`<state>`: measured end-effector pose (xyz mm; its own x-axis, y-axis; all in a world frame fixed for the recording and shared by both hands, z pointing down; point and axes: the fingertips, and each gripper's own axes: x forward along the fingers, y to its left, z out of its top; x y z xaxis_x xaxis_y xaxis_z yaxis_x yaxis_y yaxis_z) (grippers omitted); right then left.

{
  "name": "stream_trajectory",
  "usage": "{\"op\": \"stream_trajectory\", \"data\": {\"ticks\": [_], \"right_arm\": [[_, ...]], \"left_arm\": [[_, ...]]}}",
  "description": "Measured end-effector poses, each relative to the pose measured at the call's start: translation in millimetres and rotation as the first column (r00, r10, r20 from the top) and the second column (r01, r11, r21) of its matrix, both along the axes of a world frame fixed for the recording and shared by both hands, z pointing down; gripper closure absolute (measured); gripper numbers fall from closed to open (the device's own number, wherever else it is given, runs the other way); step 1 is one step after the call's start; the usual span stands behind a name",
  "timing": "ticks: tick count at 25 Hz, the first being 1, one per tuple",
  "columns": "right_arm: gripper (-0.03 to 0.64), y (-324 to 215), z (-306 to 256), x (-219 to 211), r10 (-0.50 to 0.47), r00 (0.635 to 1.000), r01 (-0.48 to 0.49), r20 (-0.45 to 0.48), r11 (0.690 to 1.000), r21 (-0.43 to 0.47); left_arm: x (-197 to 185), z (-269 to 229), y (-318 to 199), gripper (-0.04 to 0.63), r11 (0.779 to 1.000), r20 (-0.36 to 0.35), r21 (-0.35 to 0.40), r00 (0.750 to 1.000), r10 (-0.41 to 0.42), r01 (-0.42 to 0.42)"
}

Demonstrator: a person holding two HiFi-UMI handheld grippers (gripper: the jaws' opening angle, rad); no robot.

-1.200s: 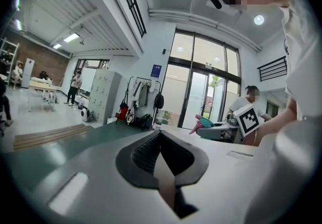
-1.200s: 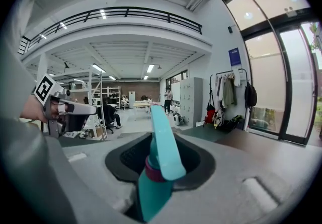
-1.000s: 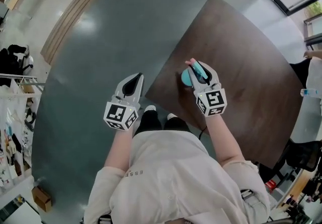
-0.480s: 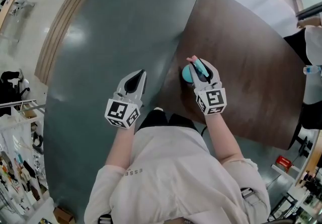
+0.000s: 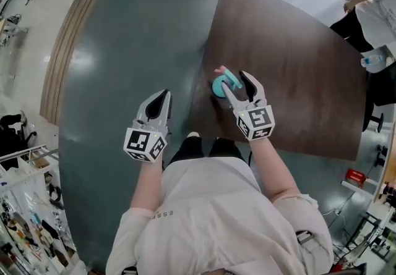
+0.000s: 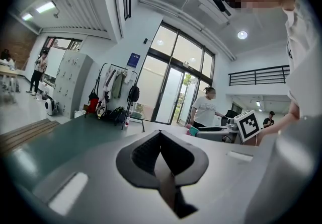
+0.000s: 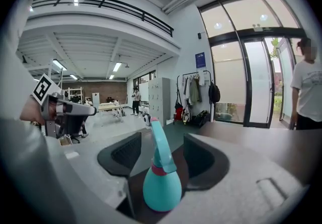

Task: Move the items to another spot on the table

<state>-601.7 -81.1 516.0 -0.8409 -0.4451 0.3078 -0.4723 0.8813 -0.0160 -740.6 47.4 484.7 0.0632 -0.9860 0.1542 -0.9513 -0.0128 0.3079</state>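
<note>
Right gripper (image 5: 235, 81): jaws opening, pads clear of the teal spray bottle (image 7: 162, 182), which stands upright between them near the left edge of the brown table (image 5: 297, 70), centre frame. Left gripper (image 5: 162, 96) closed on nothing, over the floor. Judged: this placement is done bar withdrawal; no further items visible.

Teal spray bottle (image 7: 162, 188), wearing a pink collar and pink nozzle tip, is standing on a dark brown table (image 5: 297, 82); grey-green floor (image 5: 136, 33) is lying left; person's shirt (image 5: 210, 218) is showing cream.
</note>
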Motion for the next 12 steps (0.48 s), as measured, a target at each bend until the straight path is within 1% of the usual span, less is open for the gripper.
{"op": "stream_trajectory", "data": {"ticks": [3, 5, 6, 7, 8, 9, 12], "right_arm": [[0.376, 1, -18, 24, 0.069, 0.998, -0.069, -0.007, 0.997, 0.023], [0.406, 2, -25, 48, 0.134, 0.991, -0.133, -0.012, 0.99, 0.039], [0.443, 3, -29, 61, 0.168, 0.986, -0.167, -0.009, 0.985, 0.05], [0.501, 4, -33, 75, 0.201, 0.98, -0.201, -0.003, 0.977, 0.066], [0.589, 6, -38, 89, 0.233, 0.973, -0.232, 0.007, 0.969, 0.085], [0.624, 7, -42, 103, 0.258, 0.966, -0.259, 0.018, 0.96, 0.104], [0.626, 13, -48, 150, 0.295, 0.955, -0.297, 0.034, 0.946, 0.128]], "left_arm": [[7, -14, -1, 0.588, 0.999, -0.006, 0.013, 0.999, 0.035, -0.035], [14, -19, -1, 0.588, 0.998, -0.005, 0.019, 0.998, 0.064, -0.064], [19, -20, -1, 0.588, 0.997, -0.002, 0.023, 0.997, 0.075, -0.075], [23, -23, -1, 0.588, 0.996, 0.005, 0.029, 0.997, 0.079, -0.079], [27, -25, 0, 0.588, 0.996, 0.014, 0.038, 0.997, 0.076, -0.077], [32, -28, 1, 0.588, 0.996, 0.022, 0.05, 0.997, 0.072, -0.073], [66, -32, 3, 0.588, 0.994, 0.032, 0.066, 0.996, 0.082, -0.084]]}}
